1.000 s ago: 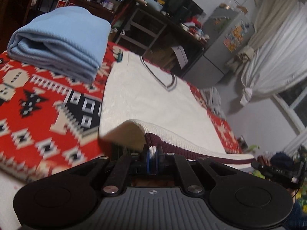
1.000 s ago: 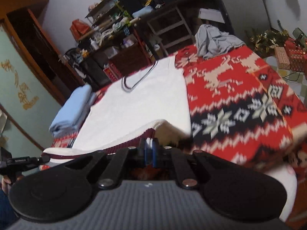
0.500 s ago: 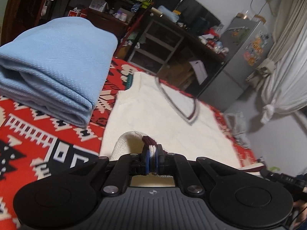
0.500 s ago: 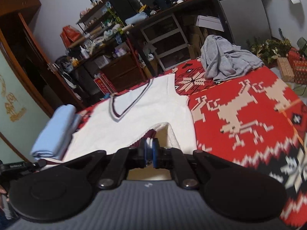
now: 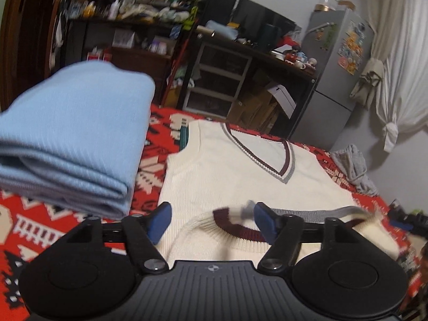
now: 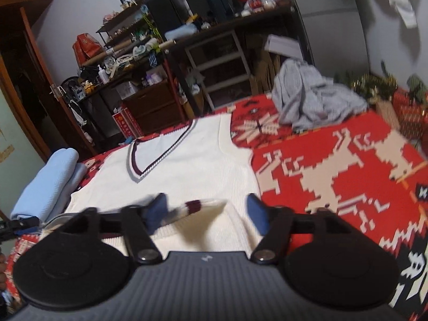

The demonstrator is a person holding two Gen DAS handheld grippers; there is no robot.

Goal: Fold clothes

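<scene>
A cream knit vest (image 5: 235, 171) (image 6: 187, 171) with a maroon and grey V-neck lies flat on the red patterned blanket (image 5: 45, 219) (image 6: 334, 176). Its maroon-striped hem (image 5: 240, 230) (image 6: 198, 206) is folded up over its body. My left gripper (image 5: 211, 220) has its jaws opening, and the hem's corner lies loose between the blue pads without being pressed. My right gripper (image 6: 206, 212) is opening too, with the blurred hem corner dropping free between its pads.
A folded light blue garment (image 5: 72, 139) (image 6: 48, 184) sits on the blanket left of the vest. A crumpled grey garment (image 6: 313, 101) (image 5: 353, 165) lies at the far right. Cluttered shelves, a desk and a fridge stand beyond the bed.
Both grippers carried the hem forward over the vest toward the neckline, then went from shut on the hem to wide apart, letting it go.
</scene>
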